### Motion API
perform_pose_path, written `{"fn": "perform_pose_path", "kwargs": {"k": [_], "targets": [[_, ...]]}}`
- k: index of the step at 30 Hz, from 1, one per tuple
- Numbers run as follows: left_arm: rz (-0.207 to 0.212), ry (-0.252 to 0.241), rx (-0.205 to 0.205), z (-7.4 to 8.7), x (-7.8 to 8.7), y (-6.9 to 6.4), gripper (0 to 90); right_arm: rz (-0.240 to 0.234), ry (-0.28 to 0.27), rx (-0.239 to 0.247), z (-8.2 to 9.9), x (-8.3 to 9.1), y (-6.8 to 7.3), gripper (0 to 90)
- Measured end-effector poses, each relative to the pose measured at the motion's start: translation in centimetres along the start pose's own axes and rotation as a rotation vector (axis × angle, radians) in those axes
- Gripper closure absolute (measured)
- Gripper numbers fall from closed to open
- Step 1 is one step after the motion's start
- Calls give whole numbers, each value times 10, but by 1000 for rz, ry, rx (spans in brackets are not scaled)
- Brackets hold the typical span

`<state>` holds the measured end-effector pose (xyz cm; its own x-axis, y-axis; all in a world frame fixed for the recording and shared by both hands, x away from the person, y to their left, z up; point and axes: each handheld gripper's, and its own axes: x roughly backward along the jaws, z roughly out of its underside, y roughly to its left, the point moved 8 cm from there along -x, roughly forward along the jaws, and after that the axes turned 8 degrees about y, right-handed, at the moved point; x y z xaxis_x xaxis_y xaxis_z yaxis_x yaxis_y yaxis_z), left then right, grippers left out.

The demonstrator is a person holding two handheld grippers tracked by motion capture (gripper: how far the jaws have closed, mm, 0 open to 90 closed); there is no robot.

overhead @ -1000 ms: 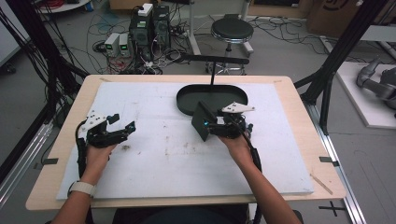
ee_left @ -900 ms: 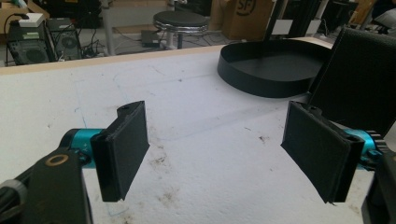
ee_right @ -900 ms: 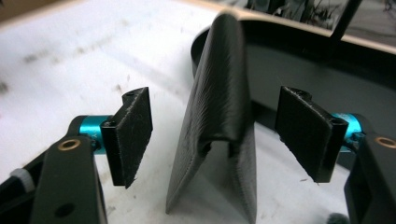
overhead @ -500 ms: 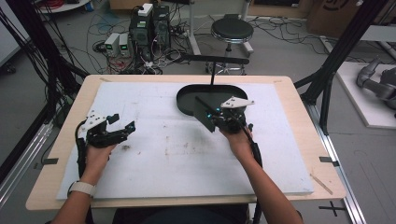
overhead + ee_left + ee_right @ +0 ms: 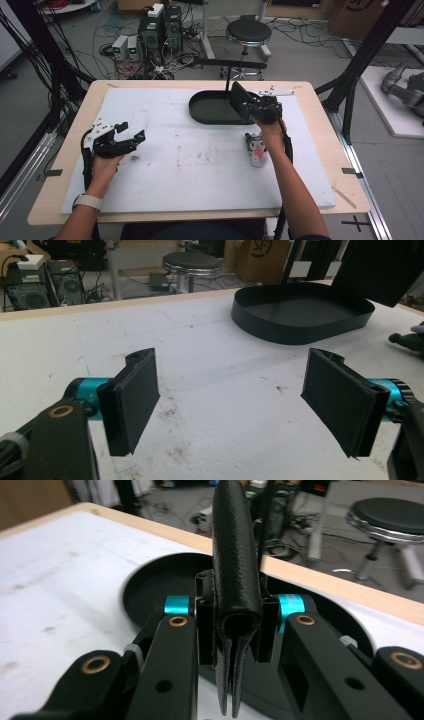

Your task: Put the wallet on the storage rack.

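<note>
Wallet held over the tray, toy waiting on the table

Wallet work seems to be the step in hand: the right gripper (image 5: 250,106) has its jaws clamped on a black leather wallet (image 5: 235,570), or some folded case much like it, and holds it on edge at the near right rim of the black oval tray (image 5: 210,116). In the right gripper view the folded thing stands squeezed between the pads, its open edges pointing down, with the tray's dark floor behind it. Those jaws have just been closing, and the wallet is plainly between them.

My guess is that the wallet is being carried to the tray. The next move would call for bringing it fully over the tray floor, lowering it past the rim, and only then letting the jaws part, so it lies flat rather than tipping off the wall.

The left gripper (image 5: 131,134) rests low over the white table cover (image 5: 200,175) at the left, well apart from the tray. Its jaws stand wide, with bare table between the pads (image 5: 131,400).

By count: two grippers, one tray with nothing lying in it that I can see, one wallet, and one small plush doll (image 5: 256,148), dark head and pink body, lying on the cover just beside the person's right forearm.
</note>
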<state>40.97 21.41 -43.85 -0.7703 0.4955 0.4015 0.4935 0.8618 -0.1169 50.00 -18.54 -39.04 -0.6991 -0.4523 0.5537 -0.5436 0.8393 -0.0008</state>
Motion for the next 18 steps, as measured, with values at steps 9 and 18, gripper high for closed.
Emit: {"fn": "perform_pose_path", "kwargs": {"k": [9, 18], "targets": [[5, -1, -4, 0, 1, 0, 223, 117, 15, 68, 0, -23, -21, 777], [11, -7, -7, -1, 1, -1, 223, 287, 125, 132, 12, -57, -41, 777]]}}
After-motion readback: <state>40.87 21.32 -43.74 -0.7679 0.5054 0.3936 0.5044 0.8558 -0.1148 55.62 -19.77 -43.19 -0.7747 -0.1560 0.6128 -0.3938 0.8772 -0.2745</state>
